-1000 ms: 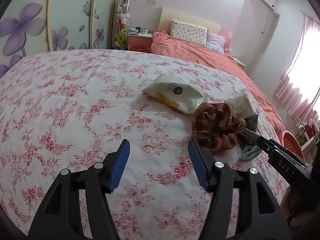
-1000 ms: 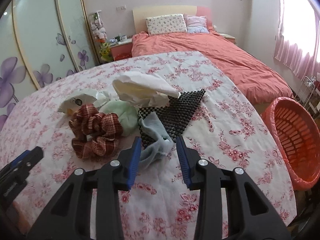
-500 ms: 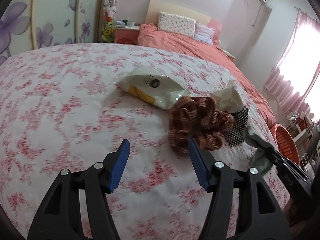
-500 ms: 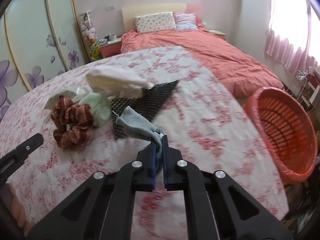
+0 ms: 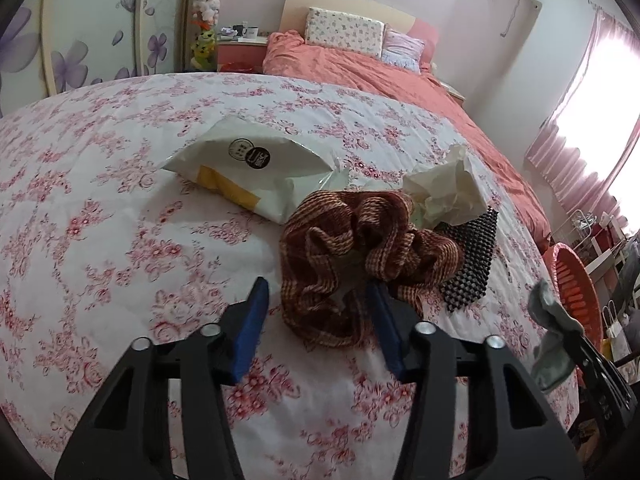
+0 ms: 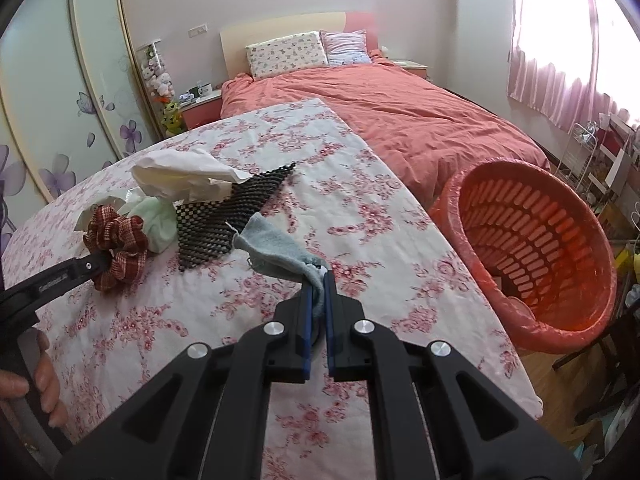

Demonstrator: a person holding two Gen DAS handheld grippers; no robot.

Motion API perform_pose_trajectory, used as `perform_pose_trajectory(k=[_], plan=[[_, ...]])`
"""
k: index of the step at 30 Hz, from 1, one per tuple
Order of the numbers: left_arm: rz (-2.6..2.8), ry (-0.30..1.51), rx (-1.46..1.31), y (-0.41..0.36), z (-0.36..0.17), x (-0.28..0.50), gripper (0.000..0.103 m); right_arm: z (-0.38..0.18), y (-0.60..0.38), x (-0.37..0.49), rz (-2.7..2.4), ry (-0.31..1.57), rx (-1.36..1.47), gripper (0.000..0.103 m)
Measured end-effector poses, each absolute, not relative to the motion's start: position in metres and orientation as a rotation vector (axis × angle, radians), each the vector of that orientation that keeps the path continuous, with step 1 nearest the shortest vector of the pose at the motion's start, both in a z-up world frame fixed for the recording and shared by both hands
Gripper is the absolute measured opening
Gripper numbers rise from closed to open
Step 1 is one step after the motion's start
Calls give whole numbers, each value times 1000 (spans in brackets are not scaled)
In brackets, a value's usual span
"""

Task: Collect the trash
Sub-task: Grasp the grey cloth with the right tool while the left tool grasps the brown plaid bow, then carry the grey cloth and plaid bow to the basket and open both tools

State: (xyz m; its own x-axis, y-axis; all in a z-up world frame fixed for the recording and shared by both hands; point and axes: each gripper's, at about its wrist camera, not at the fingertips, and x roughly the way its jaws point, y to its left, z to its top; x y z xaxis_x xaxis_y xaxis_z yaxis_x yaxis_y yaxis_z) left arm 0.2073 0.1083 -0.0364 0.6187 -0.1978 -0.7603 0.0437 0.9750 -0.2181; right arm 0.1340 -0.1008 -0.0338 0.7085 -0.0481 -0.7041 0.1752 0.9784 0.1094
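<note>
A brown plaid cloth (image 5: 360, 248) lies bunched on the floral-covered table (image 5: 100, 240). My left gripper (image 5: 318, 308) straddles its near end, jaws closing. The right pad touches the cloth and the left pad stands just clear. In the right wrist view this gripper's tip (image 6: 96, 266) reaches into the plaid cloth (image 6: 116, 244). My right gripper (image 6: 318, 292) is shut on a light blue cloth (image 6: 280, 252), held off the table. That cloth (image 5: 552, 344) hangs at the left view's right edge. An orange basket (image 6: 532, 248) stands beside the table on the right.
A white packet (image 5: 248, 164), crumpled paper (image 5: 448, 192), a black mesh mat (image 5: 472, 264) and a pale green bundle (image 6: 158, 220) lie around the plaid cloth. A bed with a coral cover (image 6: 400, 112) stands behind. A person's hand (image 6: 44, 376) grips the left tool.
The right gripper shut on the light blue cloth and carried it off the pile to the right. The left gripper moved forward to the plaid cloth, and its jaws narrowed.
</note>
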Motion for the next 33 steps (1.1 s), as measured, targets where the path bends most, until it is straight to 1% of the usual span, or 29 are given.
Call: perform_pose_trajectory(k=[4, 6, 8, 19, 33], plan=[[-131, 899, -195, 108, -37, 208, 25, -32, -106, 130, -130, 770, 180, 6], [-133, 894, -202, 110, -36, 205, 19, -31, -108, 127, -132, 766, 184, 6], [-142, 879, -210, 112, -34, 201, 16, -29, -110, 125, -134, 757, 188, 6], [-177, 793, -205, 109, -8, 178, 15, -18, -118, 110, -144, 719, 188, 6], [-279, 744, -159, 66, 19, 153, 15, -8, -142, 88, -193, 675, 211, 6]])
